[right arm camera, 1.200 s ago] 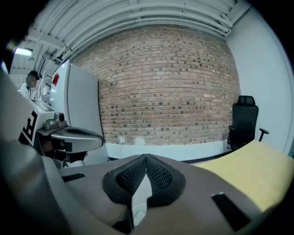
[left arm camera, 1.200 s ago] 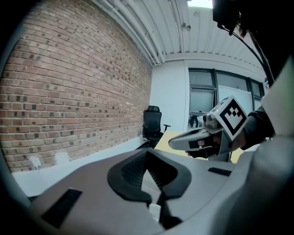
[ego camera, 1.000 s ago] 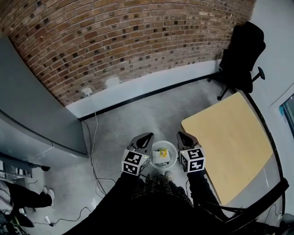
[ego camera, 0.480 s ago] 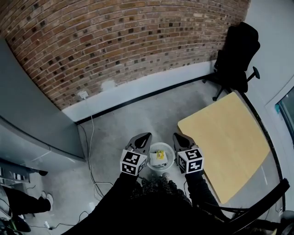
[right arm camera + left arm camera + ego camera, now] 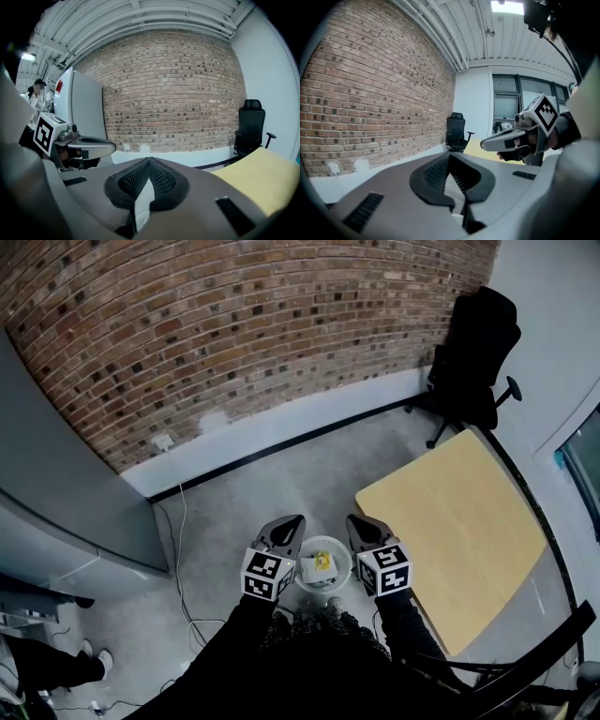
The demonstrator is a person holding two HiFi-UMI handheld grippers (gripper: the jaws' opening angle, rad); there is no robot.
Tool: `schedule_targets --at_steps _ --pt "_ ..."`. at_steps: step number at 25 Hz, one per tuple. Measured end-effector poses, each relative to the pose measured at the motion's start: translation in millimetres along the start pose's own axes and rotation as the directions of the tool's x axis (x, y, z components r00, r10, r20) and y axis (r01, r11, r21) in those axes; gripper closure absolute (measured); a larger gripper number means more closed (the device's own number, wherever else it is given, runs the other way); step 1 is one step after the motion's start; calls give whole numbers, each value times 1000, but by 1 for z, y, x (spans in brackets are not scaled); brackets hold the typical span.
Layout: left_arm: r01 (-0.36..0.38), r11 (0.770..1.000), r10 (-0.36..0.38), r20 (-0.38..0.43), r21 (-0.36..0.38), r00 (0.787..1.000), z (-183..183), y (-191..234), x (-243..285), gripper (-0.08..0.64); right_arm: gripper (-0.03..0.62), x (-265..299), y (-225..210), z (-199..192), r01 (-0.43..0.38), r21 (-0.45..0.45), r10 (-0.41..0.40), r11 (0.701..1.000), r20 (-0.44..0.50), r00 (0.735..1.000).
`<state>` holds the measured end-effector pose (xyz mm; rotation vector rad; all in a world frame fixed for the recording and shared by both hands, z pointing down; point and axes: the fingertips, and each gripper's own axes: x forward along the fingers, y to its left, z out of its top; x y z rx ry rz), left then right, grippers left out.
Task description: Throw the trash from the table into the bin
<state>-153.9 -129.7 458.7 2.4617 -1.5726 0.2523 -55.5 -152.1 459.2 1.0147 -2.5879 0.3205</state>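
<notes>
Brick wall [image 5: 234, 324] and grey floor [image 5: 281, 474]; worktop [image 5: 450, 521] lay bare. Left claw [image 5: 294, 520] and right claw [image 5: 352, 520] — both clenched, empty — flanked the bin [image 5: 328, 539], which held the trash [image 5: 322, 561]. Advisable: check the worktop for strays before finishing.

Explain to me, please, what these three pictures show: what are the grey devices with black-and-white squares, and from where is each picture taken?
There is no robot: a person holds a pair of tongs in each hand. The head view comes from a camera on the person's head, looking down. There the left tongs and the right tongs flank a white bin on the floor, with trash inside. The other two pictures come from a camera riding on each pair of tongs, looking along its jaws. Both pairs are shut, with nothing between the jaws. The wooden table at the right looks bare.
</notes>
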Motion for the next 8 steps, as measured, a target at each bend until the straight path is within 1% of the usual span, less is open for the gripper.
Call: schedule_targets --at_steps 8 --pt "12 1000 -12 -18 -14 1000 -16 -3 4 561 583 2 -7 -2 2 12 -2 1000 15 1000"
